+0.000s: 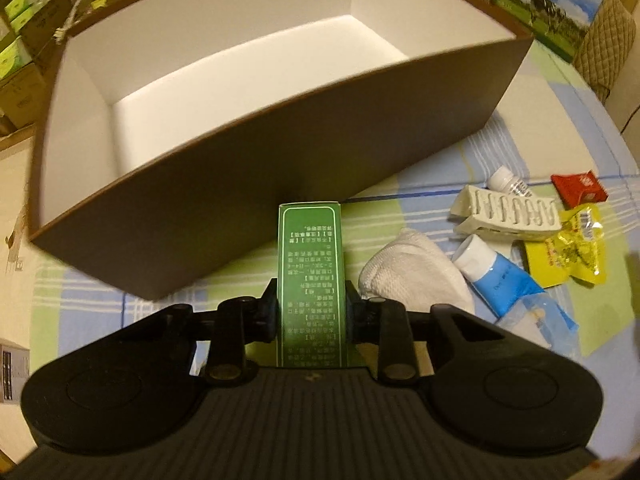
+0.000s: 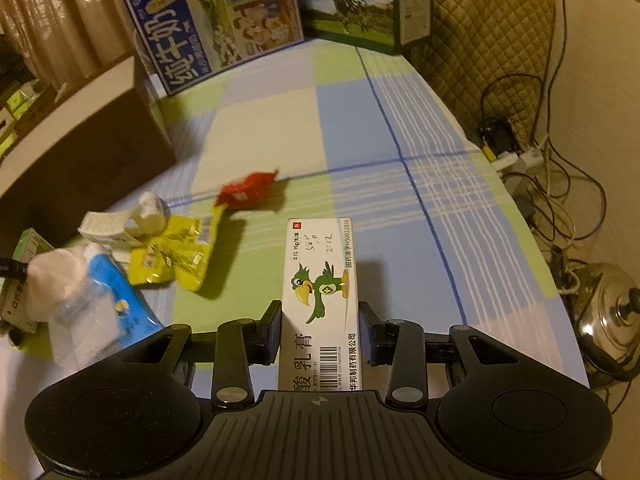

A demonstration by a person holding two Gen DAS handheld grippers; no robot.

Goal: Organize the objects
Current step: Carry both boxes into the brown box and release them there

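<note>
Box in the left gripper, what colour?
Green with white print, seen best in the left wrist view: green box in the left gripper.

Green carton (image 1: pixel 310 280): near end slips behind the left tongs' body, print too fine to read.
White carton (image 2: pixel 320 304): lower end hidden behind the right tongs' body.
Brown box (image 2: pixel 80 152): motion-smeared and cut by the left edge in the right wrist view.
Blue tube (image 1: pixel 500 280): tail buried under a clear wrapper (image 1: pixel 536 316).
Small bottle (image 1: pixel 508 182): mostly hidden behind the white clip (image 1: pixel 508 212).
</note>
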